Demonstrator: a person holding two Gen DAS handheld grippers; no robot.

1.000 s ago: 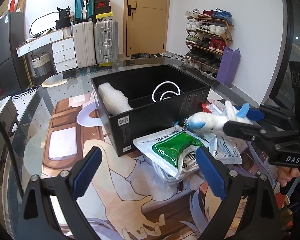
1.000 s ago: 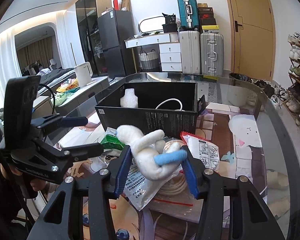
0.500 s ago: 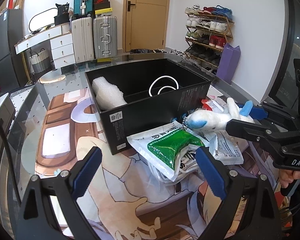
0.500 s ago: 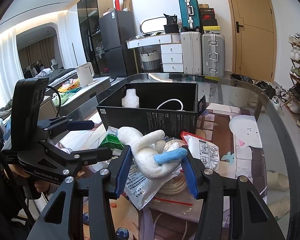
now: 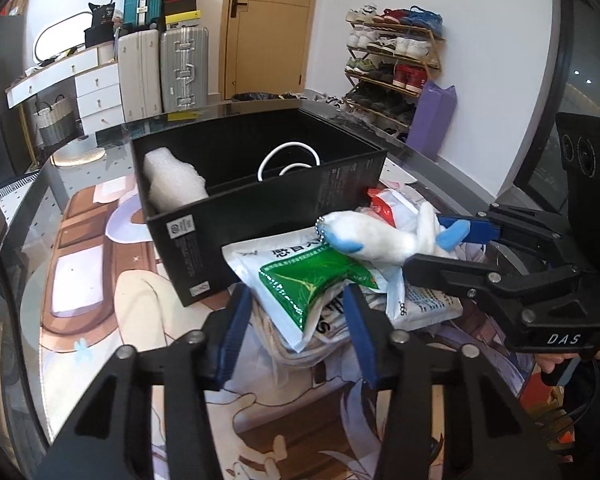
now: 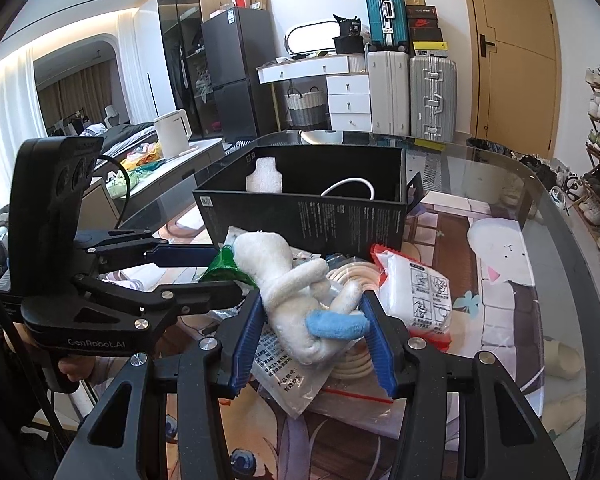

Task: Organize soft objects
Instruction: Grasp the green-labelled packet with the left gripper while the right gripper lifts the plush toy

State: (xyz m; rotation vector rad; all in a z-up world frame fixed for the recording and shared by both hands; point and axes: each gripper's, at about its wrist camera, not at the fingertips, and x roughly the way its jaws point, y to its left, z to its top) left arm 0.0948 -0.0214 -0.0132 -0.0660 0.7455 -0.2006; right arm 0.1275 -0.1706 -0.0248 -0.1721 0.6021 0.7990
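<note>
We see the black box (image 5: 260, 204) holding a white foam piece (image 5: 172, 180) and a coiled white cable (image 5: 288, 162). Our right gripper (image 6: 314, 316) stays clamped on the plush toy (image 6: 284, 280), held above the packets (image 5: 312, 276) beside the box. Our left gripper (image 5: 296, 316) has narrowed around the green packet's edge since earlier; whether it grips, we cannot tell.

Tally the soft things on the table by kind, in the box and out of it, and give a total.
Plush toys: 1, the plush between the right gripper's jaws.
Foam wraps: 1, the foam in the box.
Cords: 2, the cable in the box, the hose under the plush.
Pouches: at least 3, the green pouch, the red pouch, the white pouch.
Total: at least 7.
</note>
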